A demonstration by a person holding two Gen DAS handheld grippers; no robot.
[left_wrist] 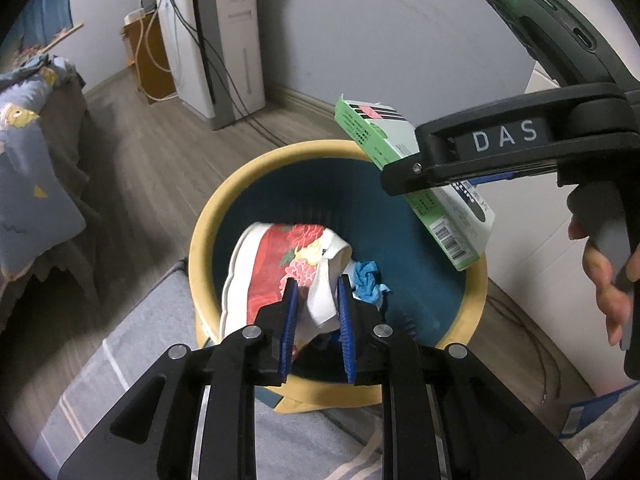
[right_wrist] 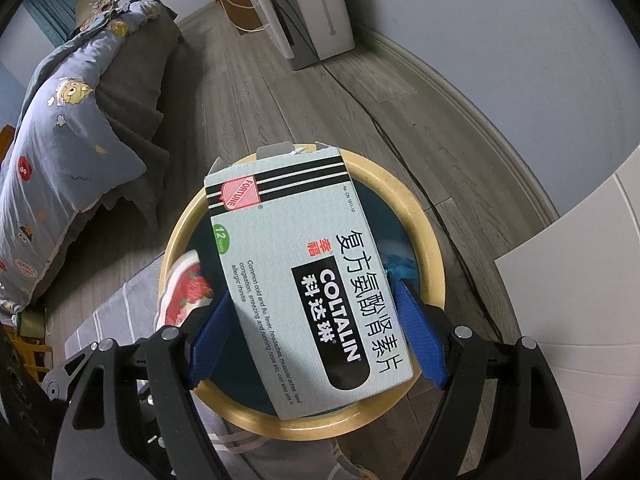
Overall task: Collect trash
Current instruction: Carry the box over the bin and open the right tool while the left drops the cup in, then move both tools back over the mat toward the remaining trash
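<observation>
1. Right gripper (right_wrist: pixel 316 320) squeezes the medicine box (right_wrist: pixel 304 280) on both sides. The box's long way runs from 5 up to 11 o'clock.
2. Box hangs right over the bin (right_wrist: pixel 434 264), so it prob. just needs letting go.
3. Left gripper (left_wrist: pixel 318 312) pinches a flowery wrapper (left_wrist: pixel 280 264), w/ its far end already inside the bin at 12.

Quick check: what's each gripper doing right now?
Left gripper: shut on the floral wrapper.
Right gripper: shut on the medicine box.

Wooden floor (right_wrist: pixel 248 92), grey wall (left_wrist: pixel 380 32).
</observation>
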